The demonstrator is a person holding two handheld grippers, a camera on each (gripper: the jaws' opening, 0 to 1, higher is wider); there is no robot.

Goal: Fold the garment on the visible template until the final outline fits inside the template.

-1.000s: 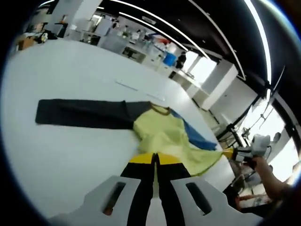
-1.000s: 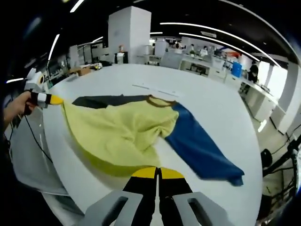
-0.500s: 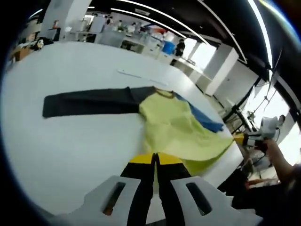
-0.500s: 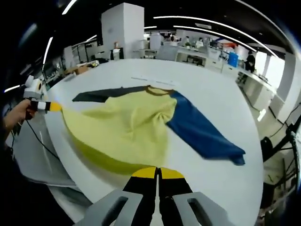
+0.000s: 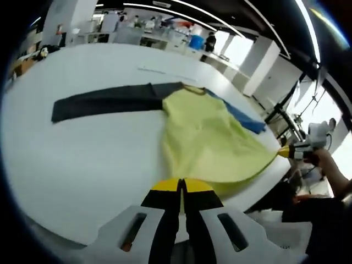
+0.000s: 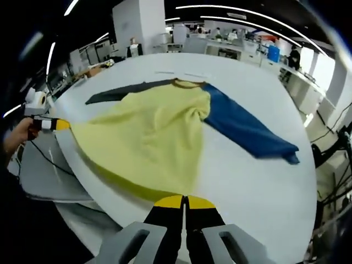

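A long-sleeved garment lies on the white table. Its yellow body is stretched out, with a dark grey sleeve on one side and a blue sleeve on the other. My left gripper is shut on one end of the yellow hem. The right gripper is shut on the other end. Each shows in the other's view, held by a hand: the right gripper and the left gripper. The hem hangs taut past the table's near edge. Thin pale strips lie beyond the collar.
The round table's near edge runs under the hem, with grey floor and a cable below. Desks, a blue bin and people stand far behind the table. The person's forearm reaches in at the right.
Both grippers have pulled the hem back toward the table's near edge. The yellow body has gone from rumpled to spread flat, and the whole garment has slid closer.
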